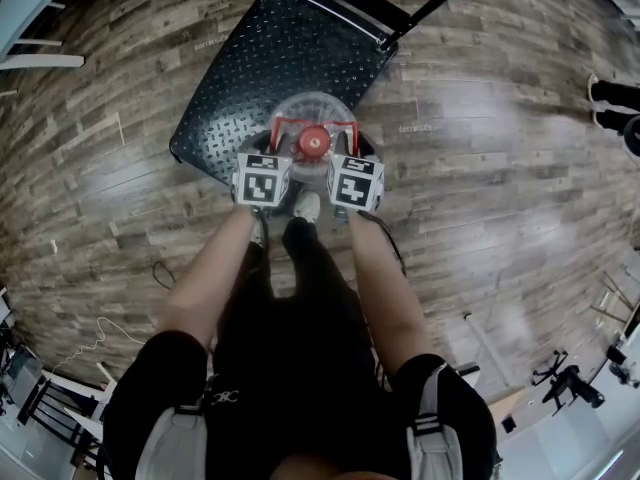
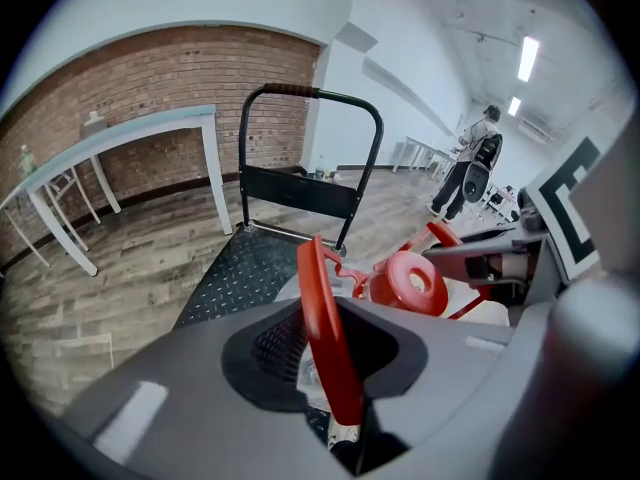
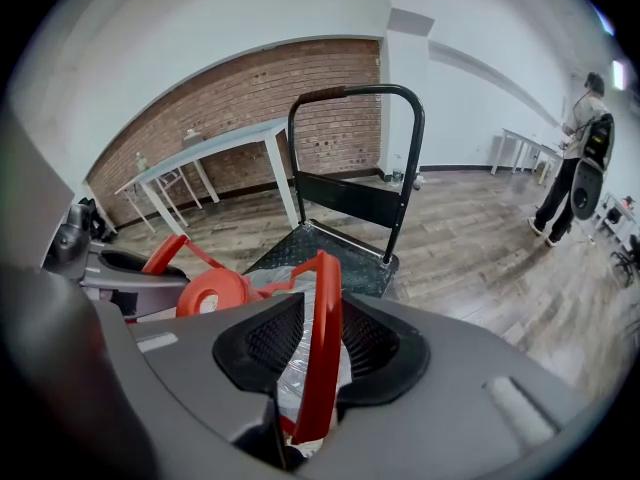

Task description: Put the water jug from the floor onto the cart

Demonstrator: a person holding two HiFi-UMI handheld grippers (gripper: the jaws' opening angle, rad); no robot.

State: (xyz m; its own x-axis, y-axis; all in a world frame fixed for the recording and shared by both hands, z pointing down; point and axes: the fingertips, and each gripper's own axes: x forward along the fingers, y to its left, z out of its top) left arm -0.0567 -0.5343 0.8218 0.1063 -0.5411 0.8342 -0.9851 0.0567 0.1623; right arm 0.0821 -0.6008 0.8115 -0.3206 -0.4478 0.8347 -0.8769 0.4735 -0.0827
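A clear water jug (image 1: pixel 313 116) with a red cap (image 1: pixel 314 142) and a red carry handle sits at the near corner of the black cart deck (image 1: pixel 270 63). My left gripper (image 1: pixel 284 151) and right gripper (image 1: pixel 344 152) flank the cap from either side. In the left gripper view one red handle strap (image 2: pixel 318 298) passes between the black pads (image 2: pixel 280 343) with a gap on each side. In the right gripper view the other strap (image 3: pixel 325 308) also stands free between the pads (image 3: pixel 375 343). Both grippers are open.
The cart's push handle (image 1: pixel 415 8) rises at its far end. A white table (image 2: pixel 120 138) stands by the brick wall on the left. Another person (image 2: pixel 478 163) stands far off at the right. My own shoe (image 1: pixel 307 206) is just behind the jug.
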